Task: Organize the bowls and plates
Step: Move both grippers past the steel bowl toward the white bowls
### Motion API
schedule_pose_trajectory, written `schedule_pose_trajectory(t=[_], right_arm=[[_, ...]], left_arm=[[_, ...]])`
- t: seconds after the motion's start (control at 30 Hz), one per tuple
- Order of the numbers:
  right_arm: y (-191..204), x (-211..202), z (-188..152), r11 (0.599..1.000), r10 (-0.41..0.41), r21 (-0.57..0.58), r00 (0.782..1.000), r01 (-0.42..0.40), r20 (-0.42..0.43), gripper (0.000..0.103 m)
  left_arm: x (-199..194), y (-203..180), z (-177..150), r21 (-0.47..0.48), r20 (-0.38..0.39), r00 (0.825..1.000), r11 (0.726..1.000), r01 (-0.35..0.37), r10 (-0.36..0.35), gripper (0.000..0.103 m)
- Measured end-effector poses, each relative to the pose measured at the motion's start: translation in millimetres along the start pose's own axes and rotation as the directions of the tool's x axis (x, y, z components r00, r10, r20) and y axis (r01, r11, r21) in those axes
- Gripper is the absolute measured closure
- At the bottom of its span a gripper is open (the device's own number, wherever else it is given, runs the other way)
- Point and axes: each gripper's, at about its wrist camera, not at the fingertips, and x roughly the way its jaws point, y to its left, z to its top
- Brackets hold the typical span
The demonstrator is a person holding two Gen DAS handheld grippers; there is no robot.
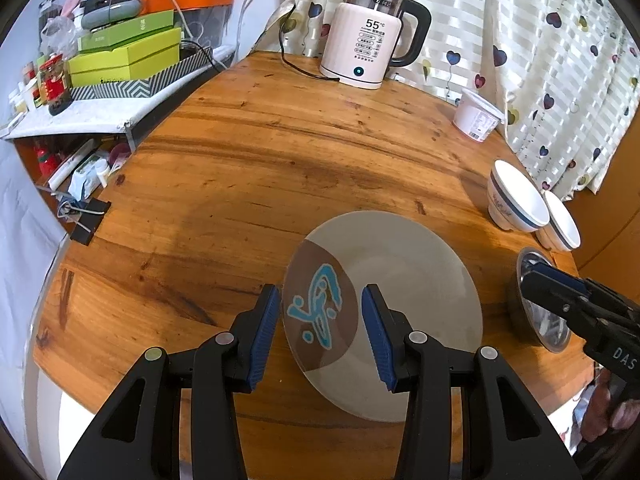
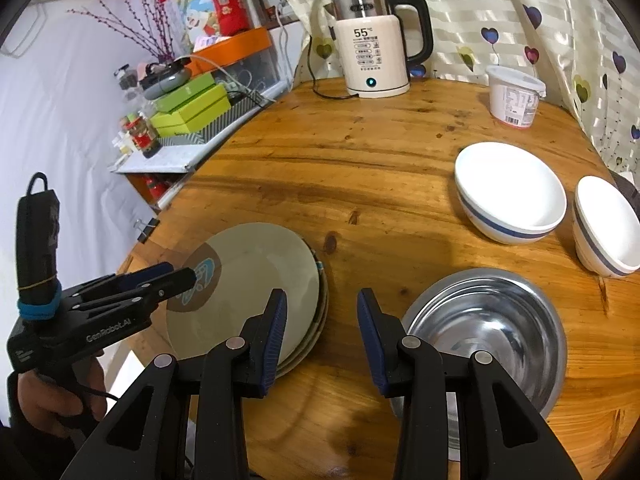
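Left wrist view: I see the round grey plate with a brown patch and blue emblem [image 1: 384, 312] lying flat near the front edge of the round wooden table [image 1: 280, 168]. My left gripper [image 1: 320, 332] hovers over the plate's left part with its blue-padded fingers [image 1: 264, 332] spread wide, holding nothing. In the right wrist view the same plate [image 2: 256, 280] tops a small stack of plates [image 2: 320, 320], whose lower rims show along its right side.

Just right of the stack sits the shiny steel bowl [image 2: 484, 332], upright on the table. My right gripper [image 2: 322, 340] is spread apart above bare wood between the stack and the steel bowl, gripping nothing; its right finger overlaps the bowl's near rim in the picture, and I cannot tell whether they touch. From the left wrist view that gripper [image 1: 568, 300] appears side-on over the steel bowl [image 1: 540, 312].

Farther back on the right stand two white ceramic bowls with a blue band, a larger one [image 2: 510, 192] and a second one [image 2: 606, 224] beside it, close together. Behind them stands a white plastic tub [image 2: 514, 96]. At the table's far edge rests the cream and steel electric kettle [image 2: 376, 44], its display reading 55, before a heart-patterned curtain [image 2: 540, 20].
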Motion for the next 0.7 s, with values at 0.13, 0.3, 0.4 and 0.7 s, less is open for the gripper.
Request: schedule_pose_trajectory(t=[0.13, 0.3, 0.4, 0.7], right_arm=[[-8, -6, 2, 1.0, 0.001, 0.013, 1.0, -0.001, 0.008, 0.067], [-19, -12, 4, 0.999, -0.007, 0.033, 1.0, 0.006, 0.02, 0.067], [-27, -17, 5, 0.999, -0.015, 0.048, 1.0, 0.014, 0.027, 0.067], [-57, -34, 12, 0.994, -0.048, 0.1, 0.997, 0.041, 0.065, 0.067]], left_arm=[[-2, -5, 5, 0.01, 0.008, 1.0, 1.0, 0.007, -0.007, 0.059], [-4, -17, 12, 0.031, 0.016, 1.0, 0.999, 0.019, -0.02, 0.059], [-4, -27, 17, 0.049, 0.017, 0.999, 0.998, 0.03, -0.031, 0.059], [-1, -64, 31, 0.116, 0.008, 0.998, 0.991, 0.061, -0.062, 0.059]])
